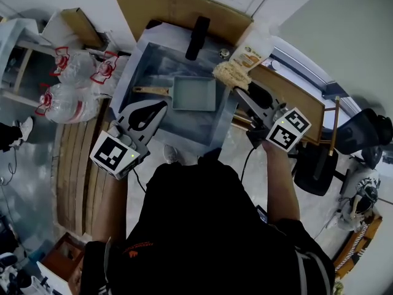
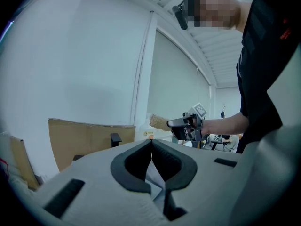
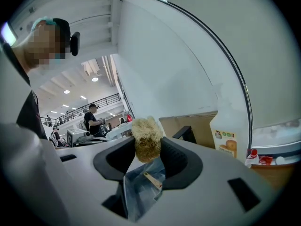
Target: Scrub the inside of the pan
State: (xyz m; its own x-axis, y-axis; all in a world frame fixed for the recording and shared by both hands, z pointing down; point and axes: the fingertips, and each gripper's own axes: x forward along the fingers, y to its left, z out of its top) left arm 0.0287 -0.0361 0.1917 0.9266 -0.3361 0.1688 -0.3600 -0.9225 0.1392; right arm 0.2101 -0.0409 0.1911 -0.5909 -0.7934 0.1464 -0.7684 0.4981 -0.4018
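Right gripper view: fingers (image 3: 181, 163) clamp the scrubber (image 3: 146, 139) (left gripper (image 2: 151, 146) fingers (image 2: 175, 164) touching).

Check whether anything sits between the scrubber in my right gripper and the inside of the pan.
Nothing visible does. The pan lies open and bare in the sink, and the scrubber hangs near its right edge.

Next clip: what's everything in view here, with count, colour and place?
Sink: one, steel, centre.
Pan: one, grey with a wooden handle, inside the sink.
Tap: one, black, behind the sink.
Soap bottle: one, white with an orange label, right of the tap.
Cardboard: one sheet, brown, behind the sink.
Plastic bottles: at least two, clear, left of the sink.
Scrubber: one, straw-coloured, in the right gripper.
Left gripper: grey, shut, empty.
Right gripper: grey, shut on the scrubber.
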